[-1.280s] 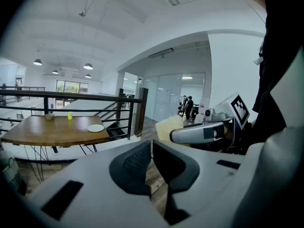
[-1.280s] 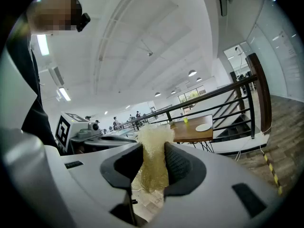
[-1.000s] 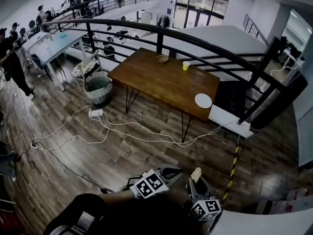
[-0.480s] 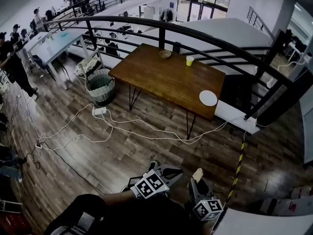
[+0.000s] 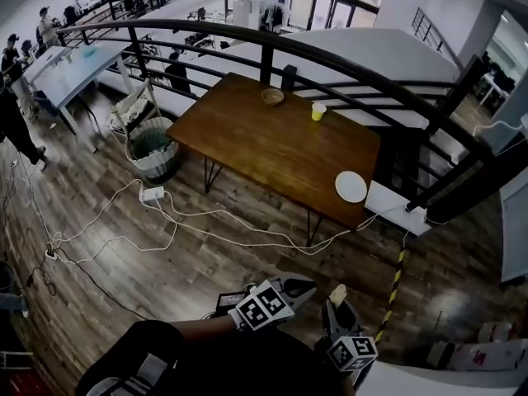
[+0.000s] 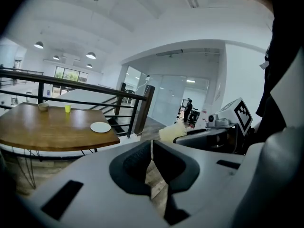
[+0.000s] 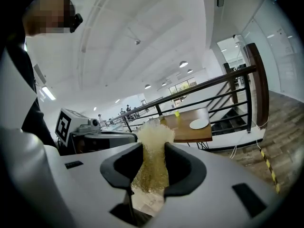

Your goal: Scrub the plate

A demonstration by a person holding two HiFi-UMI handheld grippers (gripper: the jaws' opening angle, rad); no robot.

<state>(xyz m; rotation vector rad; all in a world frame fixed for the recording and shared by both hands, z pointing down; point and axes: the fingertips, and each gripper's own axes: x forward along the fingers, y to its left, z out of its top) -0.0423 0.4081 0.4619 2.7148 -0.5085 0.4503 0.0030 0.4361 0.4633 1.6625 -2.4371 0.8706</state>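
Grips a yellowish sponge (image 7: 152,158) between the fingers (image 7: 184,167), frayed top sticking up past them. Shows, well beyond the fingers, a wooden worktop (image 7: 187,133) bearing a white plate (image 7: 198,124) and a yellow cup (image 7: 176,113).

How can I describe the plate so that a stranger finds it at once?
Find the brown wooden table beside the black railing. The plate lies near its right-hand corner, alone. It is flat, round and white, unlike the yellow cup and the small bowl at the far edge.
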